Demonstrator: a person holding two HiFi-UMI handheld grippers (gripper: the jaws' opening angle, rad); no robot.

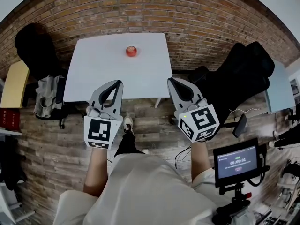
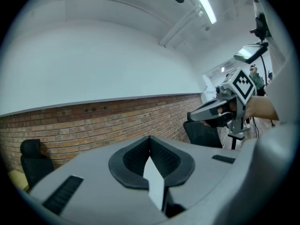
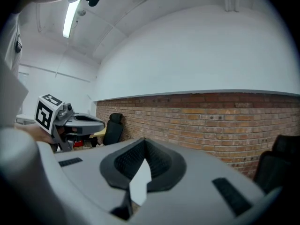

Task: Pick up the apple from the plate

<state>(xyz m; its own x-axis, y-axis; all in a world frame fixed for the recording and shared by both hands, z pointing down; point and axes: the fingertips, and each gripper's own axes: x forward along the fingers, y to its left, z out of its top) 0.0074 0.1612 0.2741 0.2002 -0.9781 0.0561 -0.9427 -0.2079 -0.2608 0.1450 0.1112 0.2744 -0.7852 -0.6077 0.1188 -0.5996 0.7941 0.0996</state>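
Sitting far-middle on desk (image 1: 93,74), apple (image 1: 131,51) well apart from left gripper (image 1: 117,83) and right gripper (image 1: 171,80); fingers (image 2: 131,163) of both pressed together, empty. Likely firm, smooth, rollable, fairly light, bruisable: grip across widest middle, gentle squeeze.

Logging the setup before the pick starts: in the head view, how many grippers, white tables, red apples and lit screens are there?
grippers: 2, the left gripper and the right gripper
white table: 1
red apple: 1
lit screen: 1
Total: 5
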